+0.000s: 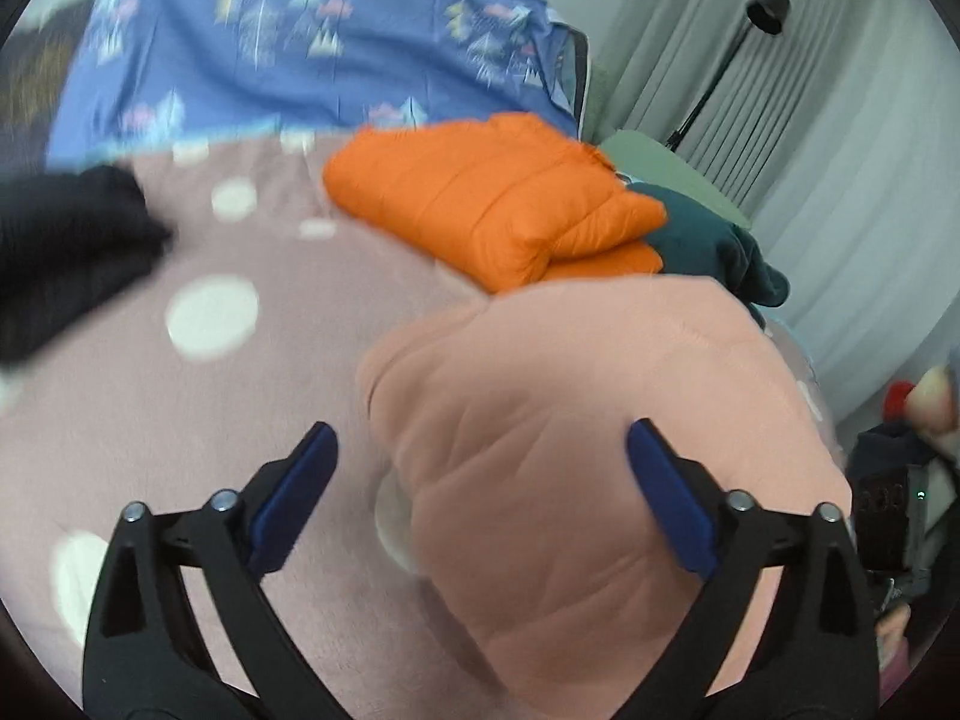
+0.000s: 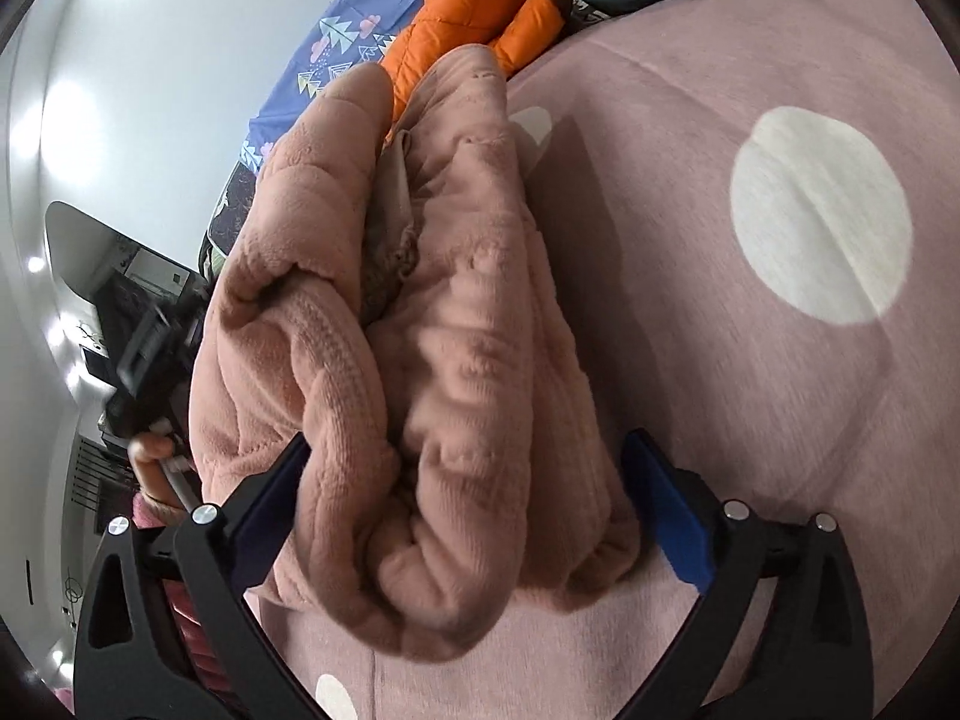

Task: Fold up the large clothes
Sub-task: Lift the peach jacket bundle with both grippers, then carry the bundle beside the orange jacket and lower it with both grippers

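A folded pink fleece garment (image 1: 600, 450) lies on the mauve polka-dot bedspread (image 1: 180, 420). My left gripper (image 1: 480, 450) is open above its near left edge, with the fabric showing between the blue pads and nothing held. In the right wrist view the same pink fleece (image 2: 432, 360) is a thick folded bundle. My right gripper (image 2: 468, 468) is open wide with its jaws on either side of the bundle's near end. The left pad is partly hidden by fabric.
A folded orange puffer jacket (image 1: 498, 198) lies behind the pink bundle, with a dark teal garment (image 1: 714, 240) to its right and a black garment (image 1: 66, 252) at the left. A blue patterned sheet (image 1: 300, 54) covers the back. Grey curtains and a floor lamp (image 1: 762, 18) stand at right.
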